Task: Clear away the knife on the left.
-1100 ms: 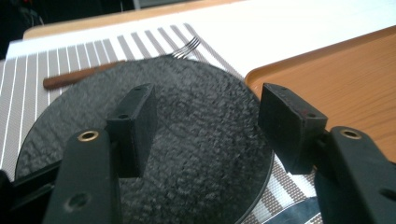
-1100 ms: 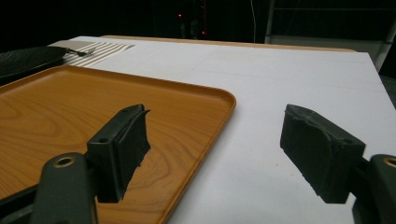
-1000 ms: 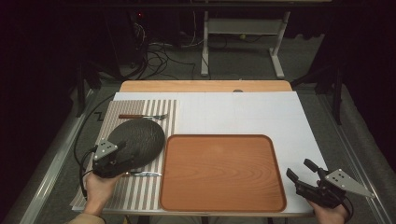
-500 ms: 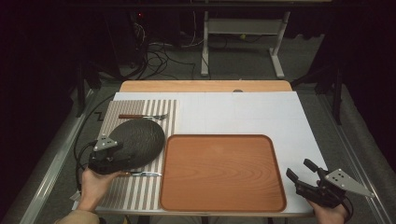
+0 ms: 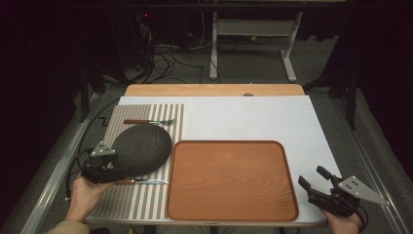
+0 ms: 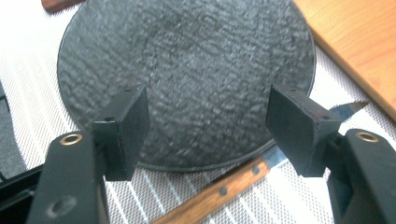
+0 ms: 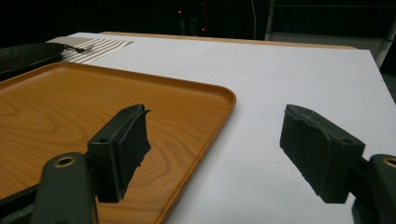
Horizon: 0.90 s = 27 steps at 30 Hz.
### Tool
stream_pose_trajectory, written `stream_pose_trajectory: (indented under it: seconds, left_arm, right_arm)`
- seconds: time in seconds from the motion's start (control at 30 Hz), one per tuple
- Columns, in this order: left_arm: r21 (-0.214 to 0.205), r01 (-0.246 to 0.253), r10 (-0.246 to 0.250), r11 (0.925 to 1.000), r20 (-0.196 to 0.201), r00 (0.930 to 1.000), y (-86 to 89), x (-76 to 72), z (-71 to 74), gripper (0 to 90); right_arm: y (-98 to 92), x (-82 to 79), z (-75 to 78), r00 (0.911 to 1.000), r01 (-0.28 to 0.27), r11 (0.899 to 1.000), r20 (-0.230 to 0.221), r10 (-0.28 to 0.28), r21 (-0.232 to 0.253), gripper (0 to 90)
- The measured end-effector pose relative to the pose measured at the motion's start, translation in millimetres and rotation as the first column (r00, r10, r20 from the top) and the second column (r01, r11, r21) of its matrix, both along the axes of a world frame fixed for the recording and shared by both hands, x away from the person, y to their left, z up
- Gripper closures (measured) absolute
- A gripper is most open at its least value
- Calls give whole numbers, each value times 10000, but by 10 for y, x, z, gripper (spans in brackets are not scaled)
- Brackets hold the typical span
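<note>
High view: dark plate (image 5: 141,149) lies flat on the striped placemat (image 5: 146,195) at the bench's left, w/ a fork (image 5: 147,122) beyond it and a knife (image 5: 144,182) on its near side. Left gripper (image 5: 117,168) sits at the plate's near-left rim; right gripper (image 5: 311,178) hangs by the bench's near-right corner, well apart from the plate, beside the bare wooden tray (image 5: 232,180). Left gripper view: its jaws have just been opening and stand wide apart above the plate (image 6: 187,79), nothing pinched btwn them; knife (image 6: 219,191) handle runs just under the rim. Right gripper view: jaws apart, empty, over the tray (image 7: 70,107) edge and white bench top (image 7: 289,70). Judged from this, the place setting looks laid: plate down, released, cutlery either side. Little seems left.
</note>
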<state>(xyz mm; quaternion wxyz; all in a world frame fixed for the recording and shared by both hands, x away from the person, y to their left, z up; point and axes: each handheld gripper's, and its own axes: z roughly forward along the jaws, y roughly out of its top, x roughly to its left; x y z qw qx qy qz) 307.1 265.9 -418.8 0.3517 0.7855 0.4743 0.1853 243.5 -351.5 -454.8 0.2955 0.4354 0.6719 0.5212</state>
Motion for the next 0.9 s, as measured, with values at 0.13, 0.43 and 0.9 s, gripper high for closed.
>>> stream_pose_trajectory:
  seconds: [0.13,0.43,0.9]
  left_arm:
    - [241,15,-10,9997,-203,9998,63,4,11,271]
    - [883,283,-203,9957,-894,9958,218,-23,23,271]
    - [1111,675,-416,9915,-2206,9745,342,-35,-71,271]
  right_arm:
    - [2,0,1,10000,6,10000,-27,-6,5,239]
    - [6,5,-2,10000,23,10000,-41,-23,-80,239]
    - [15,6,-3,10000,29,9999,-55,-30,-116,240]
